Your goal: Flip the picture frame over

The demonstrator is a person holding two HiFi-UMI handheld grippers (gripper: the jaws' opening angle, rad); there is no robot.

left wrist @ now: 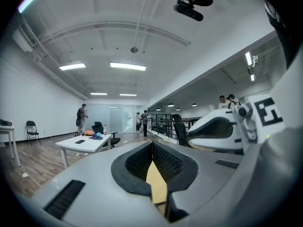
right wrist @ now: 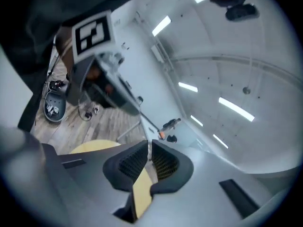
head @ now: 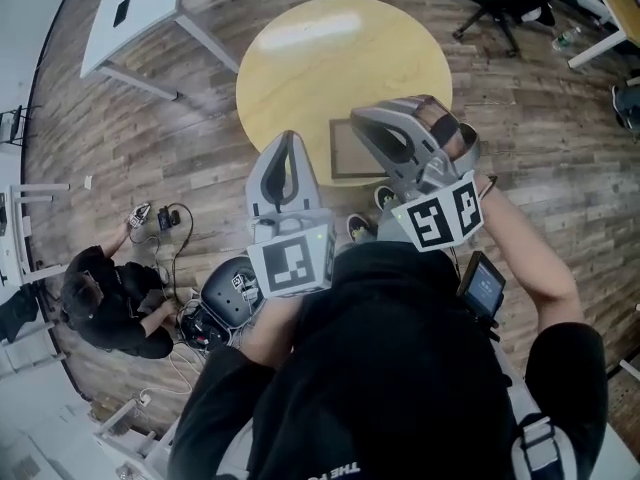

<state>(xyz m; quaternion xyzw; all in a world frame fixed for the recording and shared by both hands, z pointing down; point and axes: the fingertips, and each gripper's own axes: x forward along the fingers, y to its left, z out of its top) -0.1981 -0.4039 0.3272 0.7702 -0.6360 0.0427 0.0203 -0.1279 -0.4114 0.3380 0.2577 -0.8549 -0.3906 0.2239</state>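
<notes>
The round worktop (head: 330, 58) has a pale yellow, glossy top and stands on a wood-plank floor (head: 150, 138). A rectangular picture frame (head: 347, 158) with a dark border lies flat on it, close to the near edge and only partly in sight. Ceiling light glares off the far side.

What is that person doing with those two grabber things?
A person is holding a grabber in each hand, high above a round yellow table. A picture frame lies flat on the table, and nothing is touching it. The left gripper and the right gripper are both shut and empty.
</notes>
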